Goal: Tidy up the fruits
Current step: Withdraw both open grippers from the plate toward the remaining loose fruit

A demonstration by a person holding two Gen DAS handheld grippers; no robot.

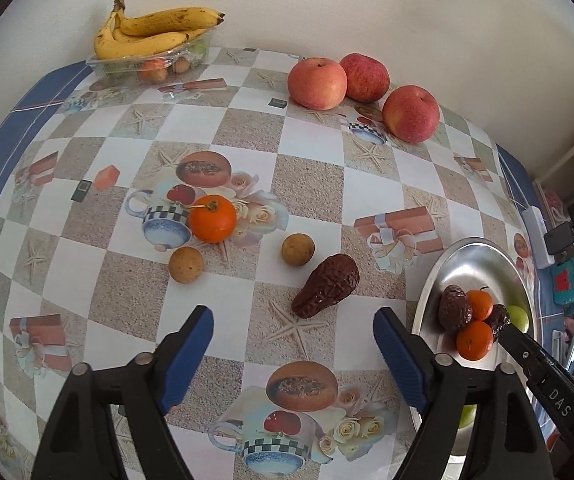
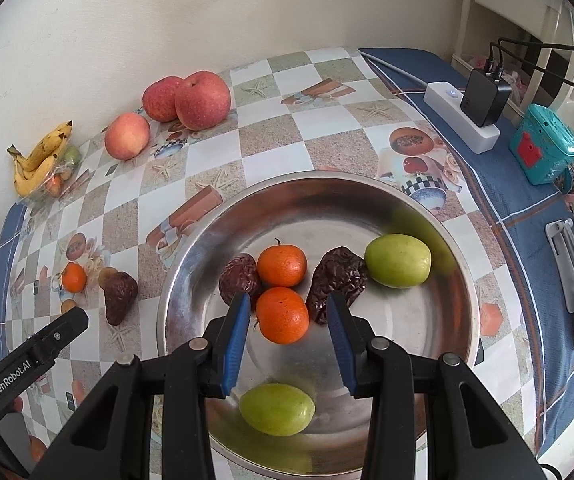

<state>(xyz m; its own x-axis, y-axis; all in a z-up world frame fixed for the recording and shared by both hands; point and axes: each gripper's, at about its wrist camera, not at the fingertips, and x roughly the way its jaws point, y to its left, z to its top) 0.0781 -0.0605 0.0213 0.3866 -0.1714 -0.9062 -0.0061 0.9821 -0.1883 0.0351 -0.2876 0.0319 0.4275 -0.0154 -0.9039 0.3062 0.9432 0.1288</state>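
1. The left gripper (image 1: pixel 293 350) was seen wide open above the table (image 1: pixel 307 176), with nothing held between its blue fingers (image 1: pixel 189 354).
2. The right gripper (image 2: pixel 289 340) was seen open over the metal bowl (image 2: pixel 439 320), with nothing held, and an orange (image 2: pixel 282 314) lay in the gap near its tips.
3. A green fruit (image 2: pixel 277 409) was seen in the bowl below the right gripper.
4. A second orange (image 2: pixel 281 266), two wrinkly brown dates (image 2: pixel 341 280) and another green fruit (image 2: pixel 398 261) were seen a bit farther in the bowl.
5. A brown date (image 1: pixel 326 286) was seen on the table just past the left gripper.
6. Two small round brown fruits (image 1: pixel 297 249) and a lone orange (image 1: pixel 212 219) were seen beyond it.
7. Three red apples (image 1: pixel 361 84) were seen far back by the wall.
8. Bananas (image 1: pixel 155 32) were seen on a clear tray (image 1: pixel 151 66) in the far corner.
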